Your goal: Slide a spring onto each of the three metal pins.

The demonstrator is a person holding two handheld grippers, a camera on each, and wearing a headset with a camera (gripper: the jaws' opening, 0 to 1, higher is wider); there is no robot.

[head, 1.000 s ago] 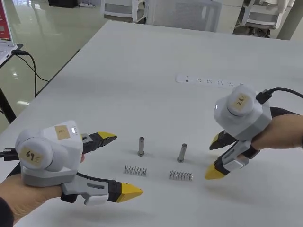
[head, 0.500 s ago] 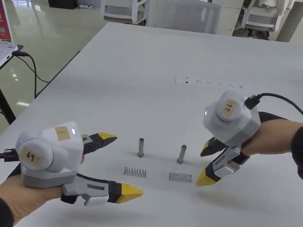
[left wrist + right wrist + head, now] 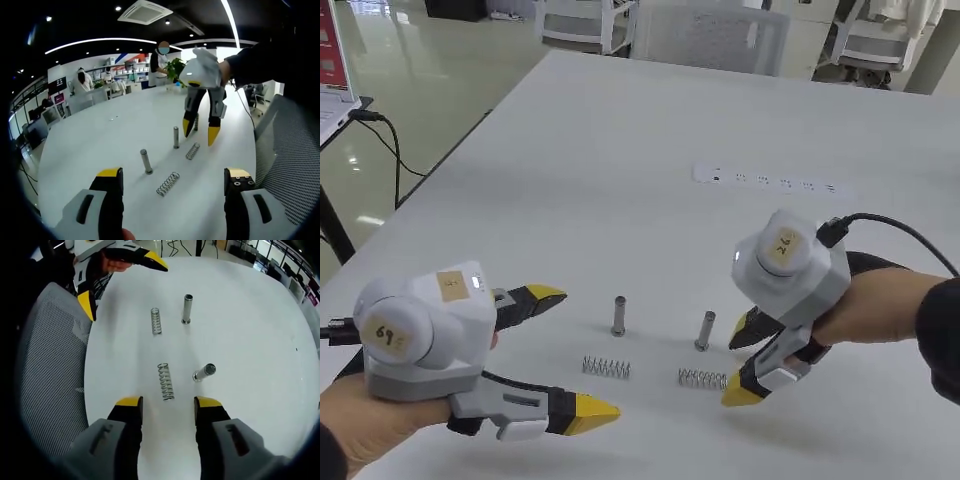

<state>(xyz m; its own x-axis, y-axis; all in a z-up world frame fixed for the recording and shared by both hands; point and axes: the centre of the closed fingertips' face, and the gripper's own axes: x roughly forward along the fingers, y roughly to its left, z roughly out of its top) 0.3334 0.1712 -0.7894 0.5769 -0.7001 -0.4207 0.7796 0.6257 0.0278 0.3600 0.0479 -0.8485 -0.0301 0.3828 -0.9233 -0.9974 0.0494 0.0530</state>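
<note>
Two slim, polished metal cylinders are standing upright on the smooth white worktop (image 3: 620, 150): the left-hand pin (image 3: 619, 314) and the right-hand pin (image 3: 705, 330). Both are standing bare.

Just in front of each pin, on your side and apart from it, a fine wire coil is lying flat. The left-hand spring (image 3: 606, 367) is lying before the left-hand pin, and the right-hand spring (image 3: 702, 378) before the right-hand pin.

You are tipping the right gripper (image 3: 735, 367) down toward the worktop. Its rounded pale-grey body is sitting above black jaws ending in pointed yellow tips. Those jaws are standing apart with nothing between them. In the right gripper view the right-hand spring is lying just ahead of the gap between the tips, and the right-hand pin is standing a little beyond the tip on that view's right.

You are holding the left gripper (image 3: 582, 352) low near the left-hand spring. Its yellow-tipped jaws are spread wide, gripping nothing, and pointing toward the left-hand pin and spring.

Farther back, a flat white power strip (image 3: 767, 181) is lying on the worktop.
</note>
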